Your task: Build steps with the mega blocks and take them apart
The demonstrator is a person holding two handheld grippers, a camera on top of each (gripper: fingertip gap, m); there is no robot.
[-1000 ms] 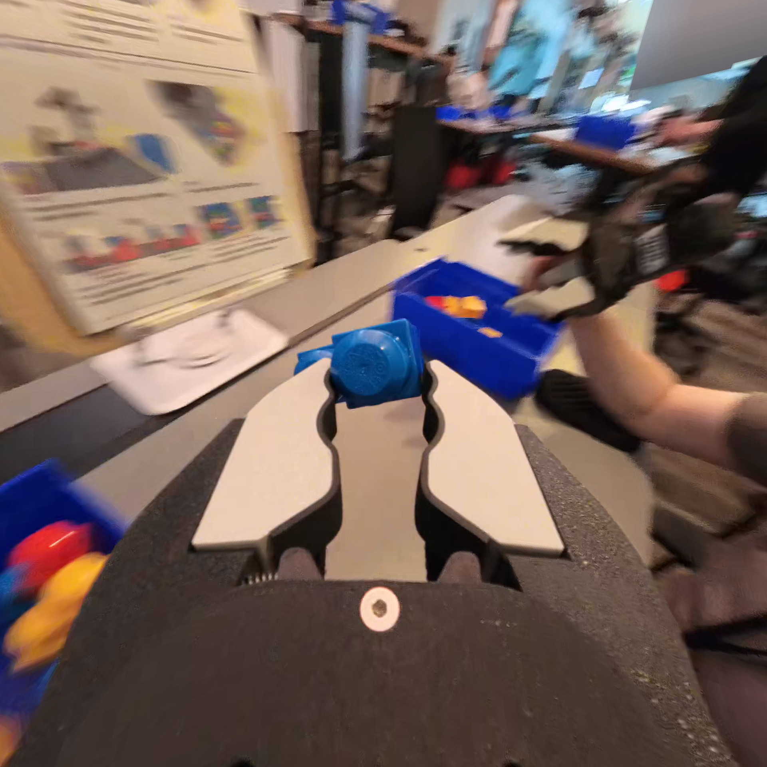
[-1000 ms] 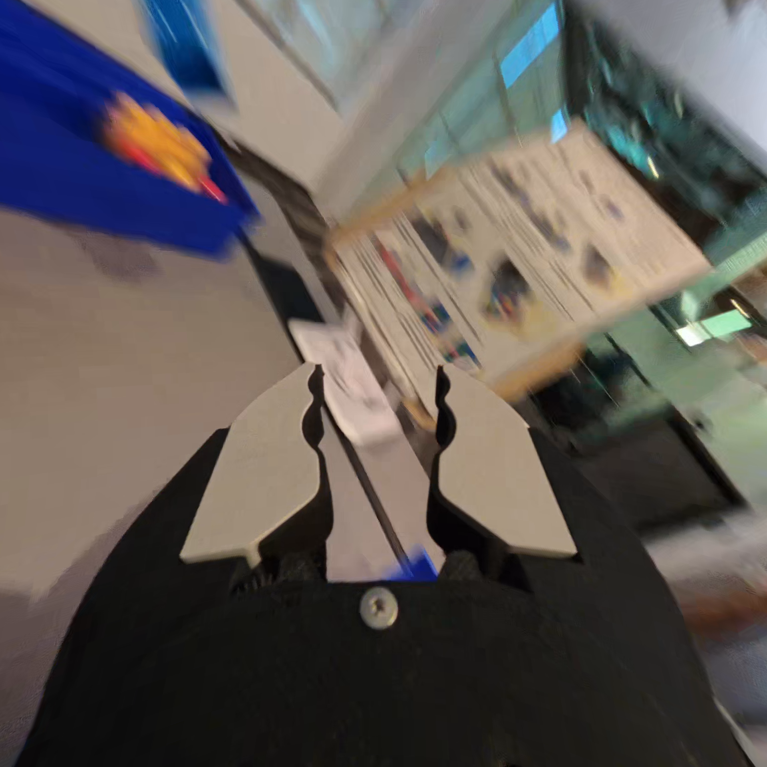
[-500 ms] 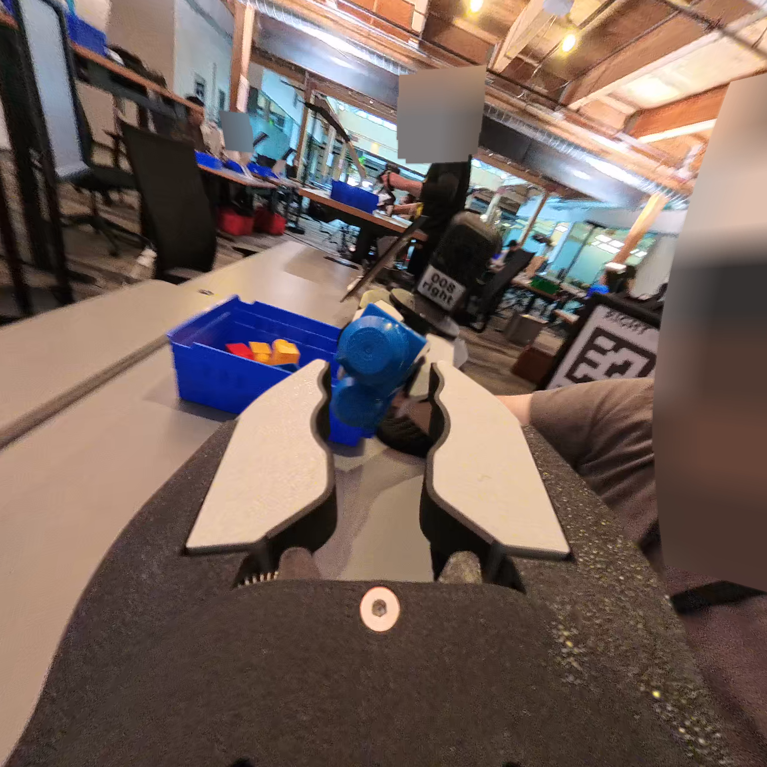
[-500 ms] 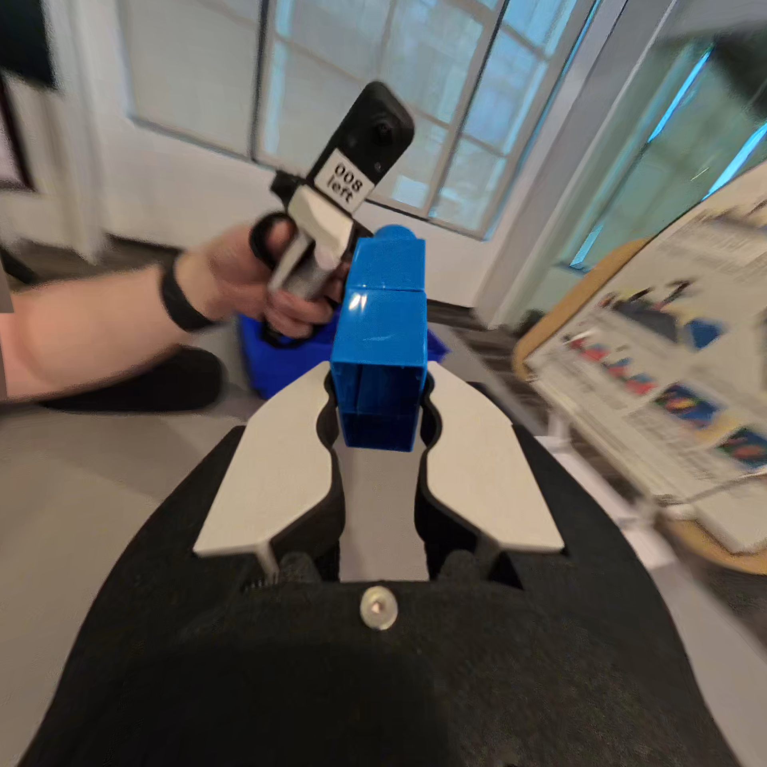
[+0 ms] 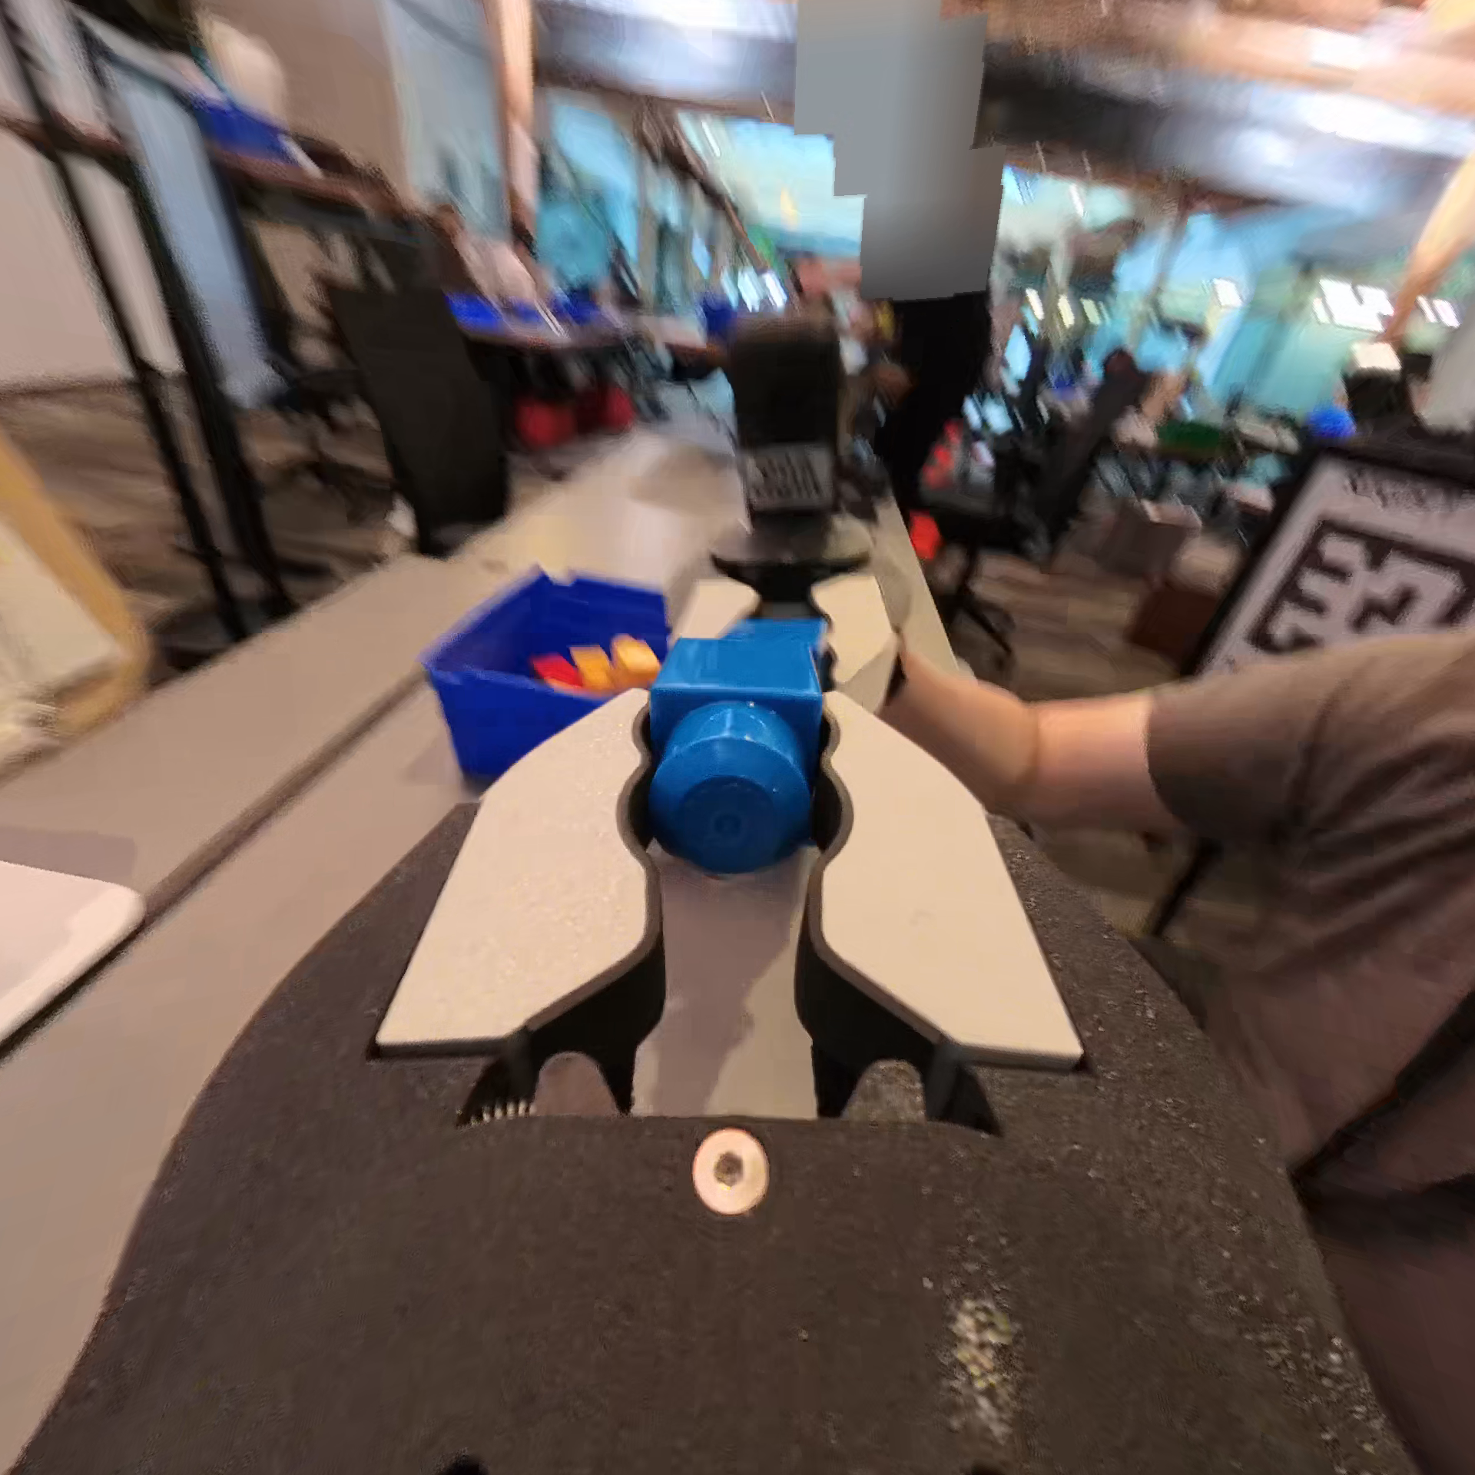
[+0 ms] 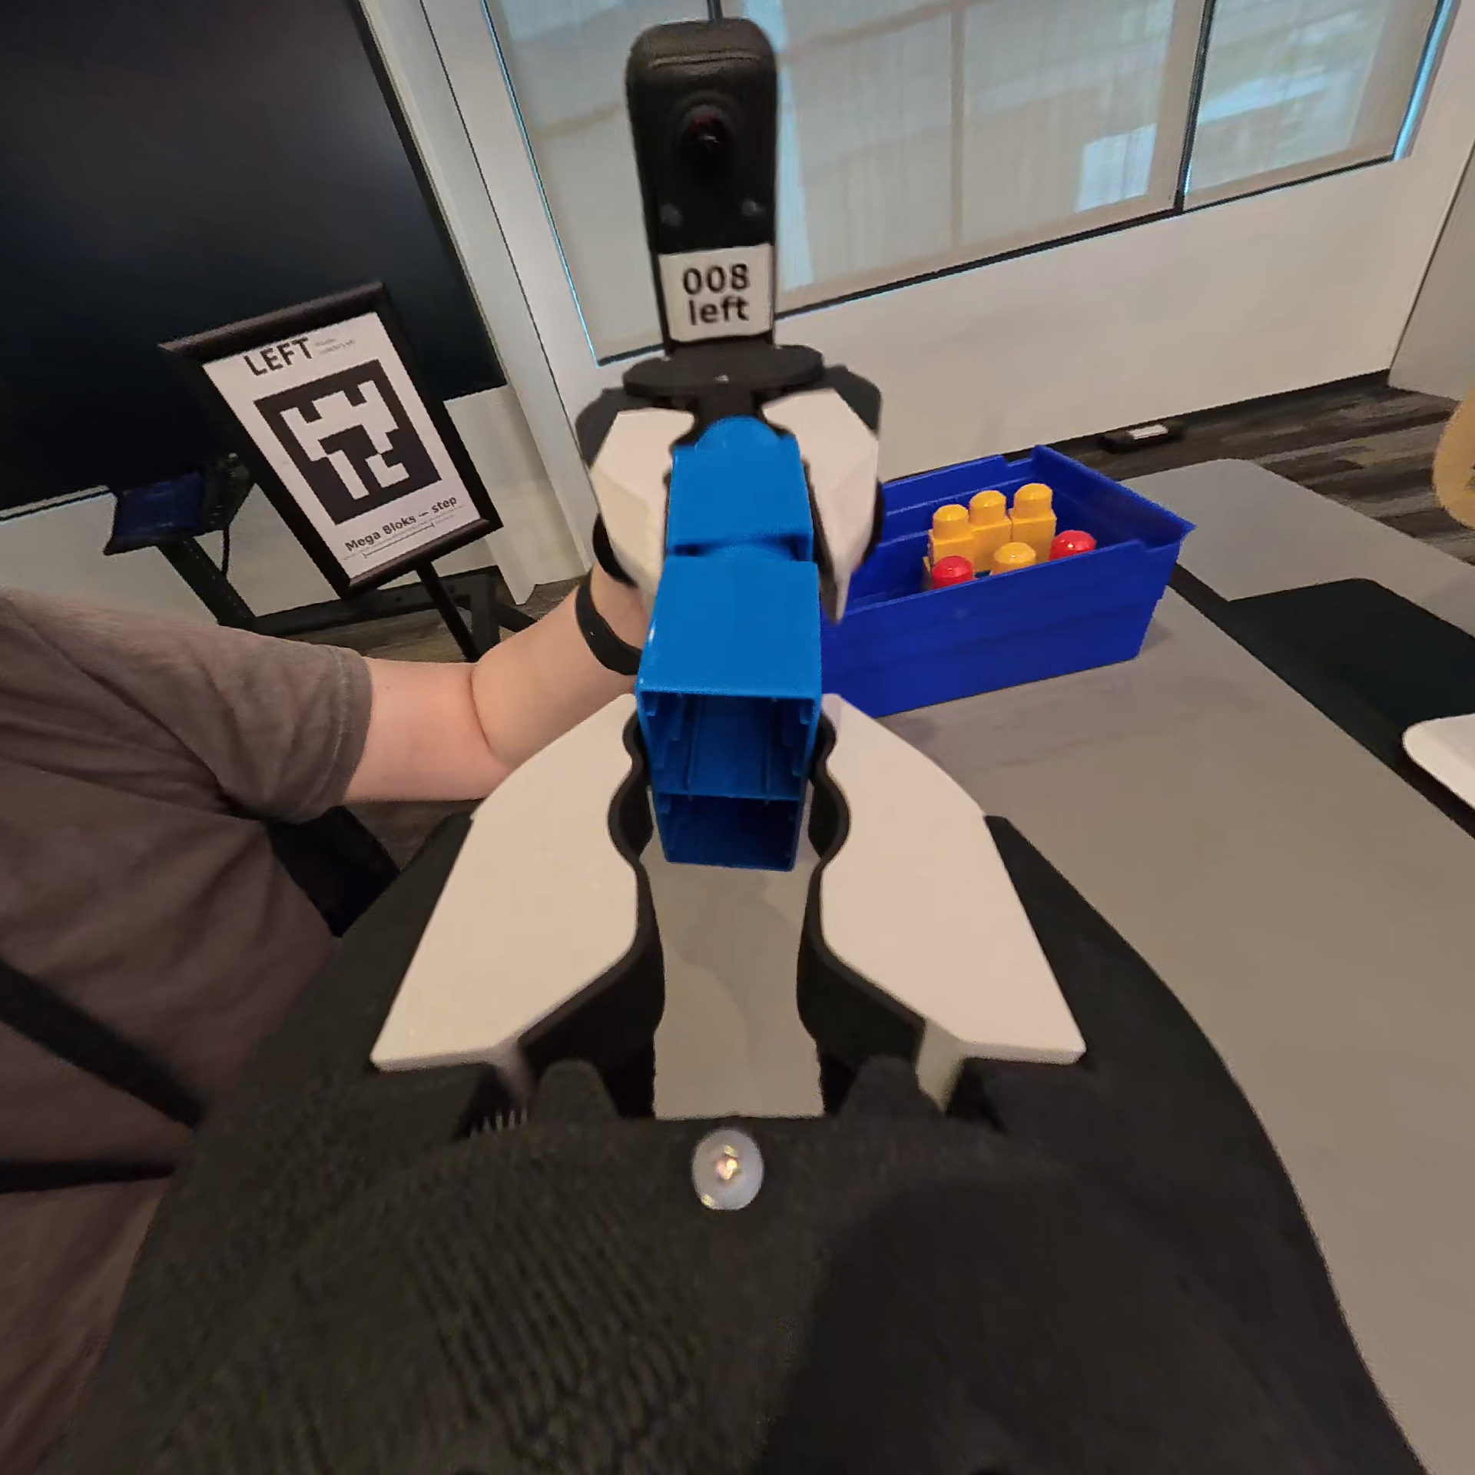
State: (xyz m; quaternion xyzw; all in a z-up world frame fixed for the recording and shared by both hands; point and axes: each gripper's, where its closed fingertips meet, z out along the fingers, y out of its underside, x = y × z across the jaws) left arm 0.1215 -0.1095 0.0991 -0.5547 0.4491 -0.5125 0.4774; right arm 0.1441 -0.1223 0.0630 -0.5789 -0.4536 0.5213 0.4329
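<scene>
My left gripper (image 5: 734,718) is shut on a blue mega block (image 5: 734,702) whose stud faces the camera. My right gripper (image 6: 728,710) is shut on a second blue block (image 6: 730,662) whose hollow underside faces the camera. The two grippers face each other above the grey table (image 6: 1117,838), with the blocks end to end in one line. The right block's stud (image 6: 734,547) shows in a narrow gap before the left block (image 6: 734,479); I cannot tell how deep it sits. The left gripper (image 6: 734,495) shows opposite in the right wrist view, and the right gripper (image 5: 782,630) in the left wrist view.
A blue bin (image 6: 998,630) with yellow and red blocks (image 6: 998,527) stands on the table behind the left gripper. Another blue bin (image 5: 495,702) holds red and orange blocks. A framed marker sign (image 6: 343,447) stands on the left. A white tray (image 6: 1445,758) lies at the right edge. The grippers' ends are close to 5 centimetres from one another.
A second ago my right gripper was open and empty; it is now shut on a blue block. Both grippers have swung to face each other, and the two blocks now line up straight.
</scene>
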